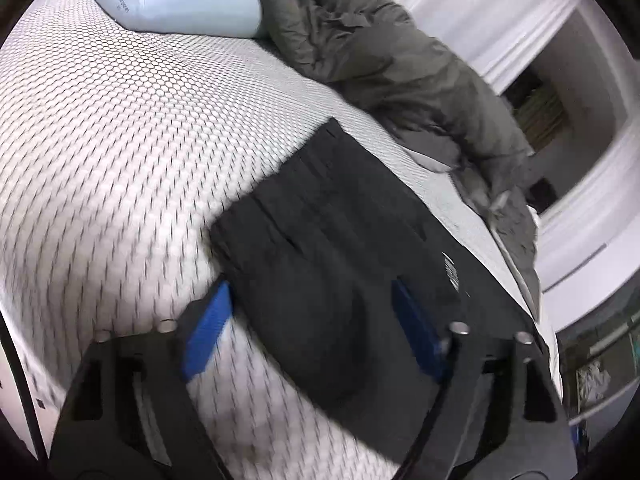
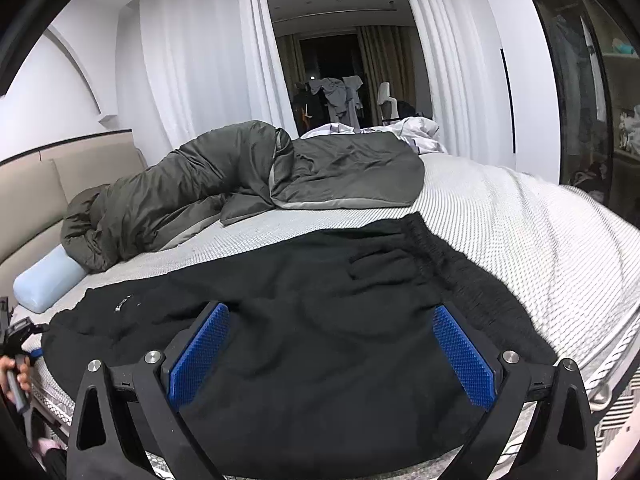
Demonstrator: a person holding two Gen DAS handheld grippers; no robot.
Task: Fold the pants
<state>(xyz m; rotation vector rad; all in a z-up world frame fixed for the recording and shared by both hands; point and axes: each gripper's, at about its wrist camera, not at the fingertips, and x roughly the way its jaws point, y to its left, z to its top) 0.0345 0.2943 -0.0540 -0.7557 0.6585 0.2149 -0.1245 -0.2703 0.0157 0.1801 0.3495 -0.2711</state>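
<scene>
White curtains hung behind a bed whose honeycomb-patterned mattress cover filled most of both views. On it lay the black pants, spread flat near the bed's near edge, with the ribbed waistband toward the right in the right wrist view and a small white logo near the left end. Behind the pants, an olive-grey quilted blanket was bunched along the far side, and a pale blue pillow rested by the beige headboard.

The right gripper hovered over the middle of the pants, its 2 blue pads spread wide with only fabric seen beneath them, nothing pinched. The left gripper (its picture was blurred) sat at one edge of the pants, fingers apart; 1 pad was over the bare cover and the other over the black cloth, so the fabric's edge lay between them without being squeezed. At the left edge of the right wrist view, a hand gripped a handle.
</scene>
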